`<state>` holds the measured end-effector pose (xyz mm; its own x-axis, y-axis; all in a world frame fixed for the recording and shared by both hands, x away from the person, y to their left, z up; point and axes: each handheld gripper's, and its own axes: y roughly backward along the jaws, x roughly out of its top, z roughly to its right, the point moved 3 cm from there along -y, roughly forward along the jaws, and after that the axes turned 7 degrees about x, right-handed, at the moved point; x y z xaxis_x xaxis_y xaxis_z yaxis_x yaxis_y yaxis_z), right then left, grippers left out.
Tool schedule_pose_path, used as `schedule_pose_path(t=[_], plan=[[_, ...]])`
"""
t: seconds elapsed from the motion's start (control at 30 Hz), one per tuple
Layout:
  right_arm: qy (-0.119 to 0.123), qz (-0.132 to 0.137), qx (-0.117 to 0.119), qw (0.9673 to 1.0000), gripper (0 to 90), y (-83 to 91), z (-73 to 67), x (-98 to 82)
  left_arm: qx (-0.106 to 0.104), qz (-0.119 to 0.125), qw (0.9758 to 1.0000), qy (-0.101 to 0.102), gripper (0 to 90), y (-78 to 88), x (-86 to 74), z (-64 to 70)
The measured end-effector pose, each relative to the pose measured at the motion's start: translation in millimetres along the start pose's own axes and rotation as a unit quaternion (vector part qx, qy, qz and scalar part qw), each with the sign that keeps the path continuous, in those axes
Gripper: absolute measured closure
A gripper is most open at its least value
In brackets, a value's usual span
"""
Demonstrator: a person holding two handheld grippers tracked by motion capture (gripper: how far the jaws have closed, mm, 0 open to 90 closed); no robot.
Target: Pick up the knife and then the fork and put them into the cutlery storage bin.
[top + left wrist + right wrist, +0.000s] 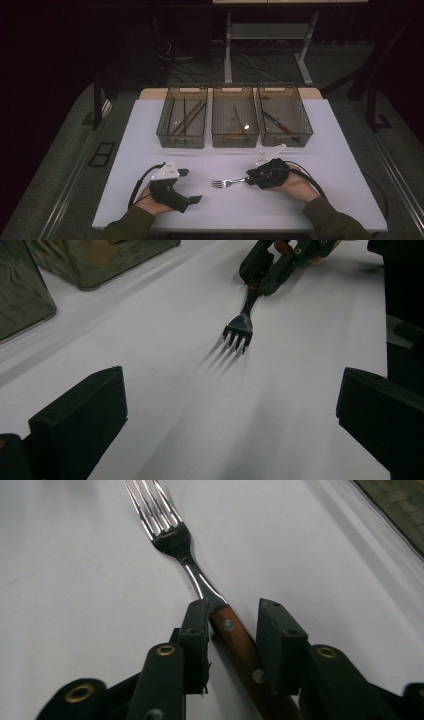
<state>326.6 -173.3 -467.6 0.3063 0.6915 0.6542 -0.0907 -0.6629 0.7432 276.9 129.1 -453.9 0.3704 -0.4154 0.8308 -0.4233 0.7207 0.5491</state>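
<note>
1. The left gripper [192, 186] is resting near the table's [330, 150] front edge, jaws spread wide and holding nothing.
2. The right gripper [231, 630] is straddling the wood-handled fork's [200, 580] handle, one pad touching and the other just clear.
3. The fork is lying flat, nearer than the middle mesh bin [234, 137].

Steel four-tined fork with riveted brown wooden handle [192, 575] lies flat on white table, near front edge, tines pointing left.
</note>
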Motion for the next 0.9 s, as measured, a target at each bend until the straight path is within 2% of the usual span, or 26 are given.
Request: schedule_pose_path(t=[0.1, 0.13, 0.23, 0.33, 0.63, 0.77, 0.9], plan=[[0.010, -0.003, -0.006, 0.9999, 68.8, -0.4, -1.1, -0.3, 0.000, -0.001, 1.0000, 0.001, 0.0, -0.1, -0.1, -0.1], [0.004, -0.002, -0.002, 1.0000, 70.0, -0.9, -3.6, 0.4, 0.000, 0.000, 1.0000, 0.001, 0.0, -0.1, -0.1, 0.0], [0.021, -0.010, -0.007, 0.9997, 73.9, -0.4, -2.5, 0.1, 0.000, -0.001, 1.0000, 0.002, 0.0, -0.2, -0.2, -0.1], [0.023, -0.011, -0.005, 0.9997, 76.8, -0.3, -2.8, -0.1, 0.001, -0.002, 1.0000, 0.000, 0.0, -0.2, -0.2, -0.2], [0.022, -0.012, -0.008, 0.9997, 77.3, -0.5, -3.9, 0.4, 0.000, 0.000, 1.0000, 0.000, 0.0, -0.1, -0.2, -0.1], [0.007, -0.007, 0.002, 0.9999, 77.3, 0.4, -1.7, 0.2, 0.000, -0.001, 1.0000, -0.001, 0.0, -0.1, -0.3, -0.2], [0.003, -0.007, 0.009, 0.9999, 77.2, 1.9, -0.3, -0.3, 0.001, -0.002, 1.0000, -0.001, 0.0, -0.1, -0.4, -0.1]])
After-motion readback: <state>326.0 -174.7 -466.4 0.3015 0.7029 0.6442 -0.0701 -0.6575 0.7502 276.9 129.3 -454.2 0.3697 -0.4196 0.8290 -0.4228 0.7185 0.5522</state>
